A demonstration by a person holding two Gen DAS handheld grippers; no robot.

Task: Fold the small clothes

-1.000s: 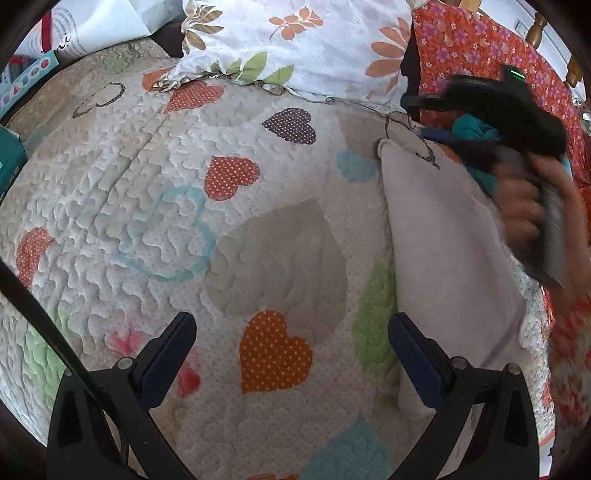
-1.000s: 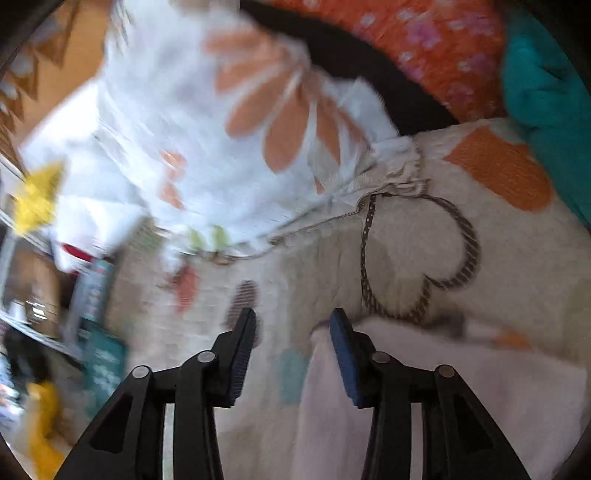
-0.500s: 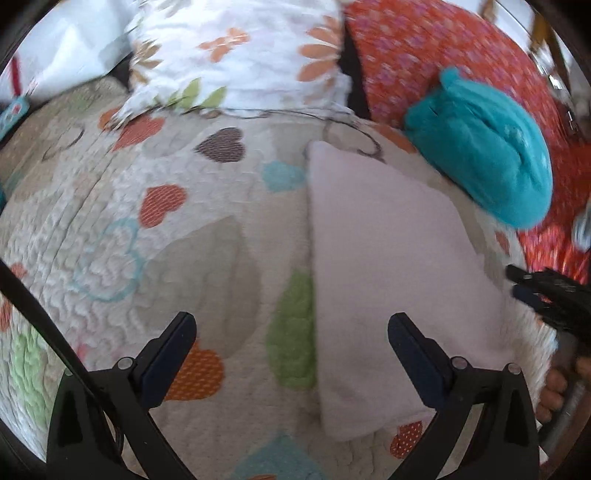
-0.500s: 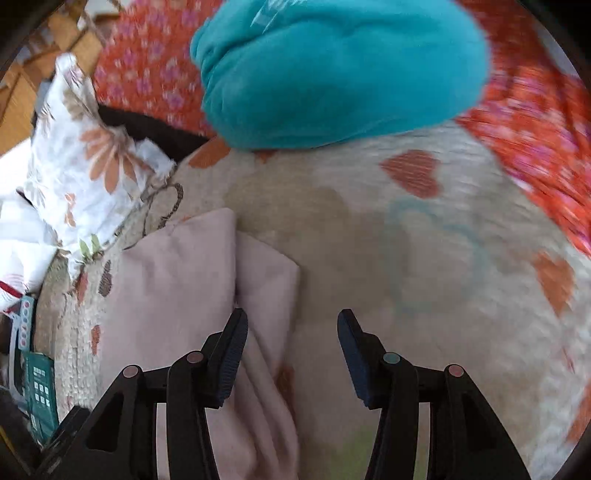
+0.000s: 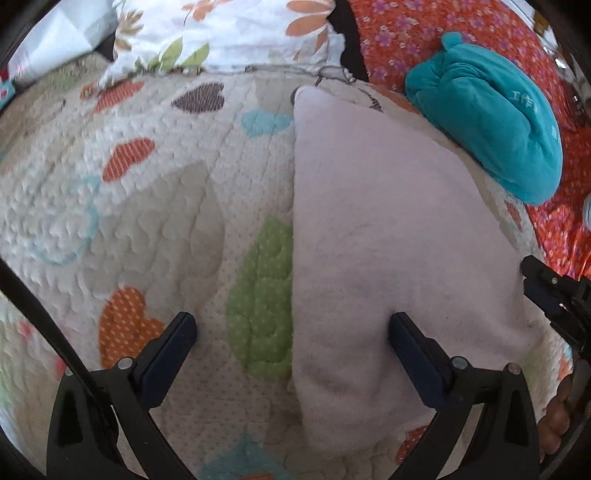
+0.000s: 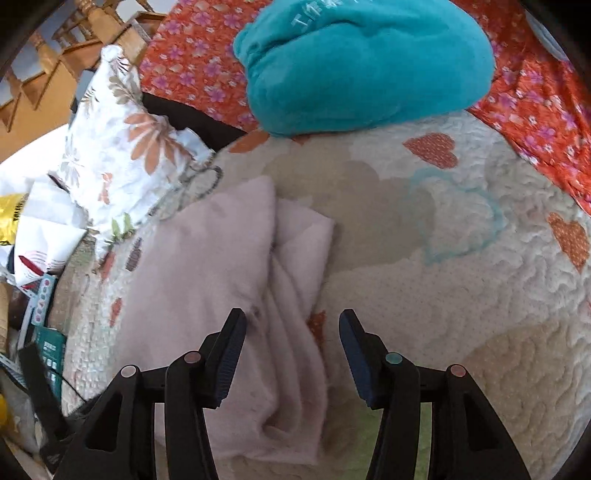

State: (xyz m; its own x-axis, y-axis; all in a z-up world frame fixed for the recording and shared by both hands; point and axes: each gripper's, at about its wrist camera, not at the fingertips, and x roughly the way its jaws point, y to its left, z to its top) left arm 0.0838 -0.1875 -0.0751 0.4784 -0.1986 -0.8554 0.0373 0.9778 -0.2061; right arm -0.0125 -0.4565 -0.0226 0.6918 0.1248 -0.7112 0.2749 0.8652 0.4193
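Observation:
A pale pink folded garment (image 5: 388,236) lies flat on the heart-patterned quilt (image 5: 147,206). My left gripper (image 5: 291,325) hovers open over the garment's near left edge, one finger over the quilt and the other over the pink cloth. My right gripper (image 6: 291,321) hangs over the garment's (image 6: 207,266) layered right edge. Its jaws are opening, and the folded edge lies below the gap with neither pad pressing on it. In the left wrist view the right gripper (image 5: 532,277) shows at the garment's right side, held by a hand. A teal fleece garment (image 6: 362,62) lies bunched beyond the pink one.
A floral white pillow (image 5: 221,33) and a red flowered cover (image 6: 184,55) border the quilt's (image 6: 461,295) far side. A wooden bedhead (image 6: 74,48) stands behind them. Boxes and packets (image 6: 48,343) sit off the bed's left side.
The left gripper drifted right, so the pink garment now lies under it. The right gripper swung from the garment's far corner to its near right edge, jaws wider.

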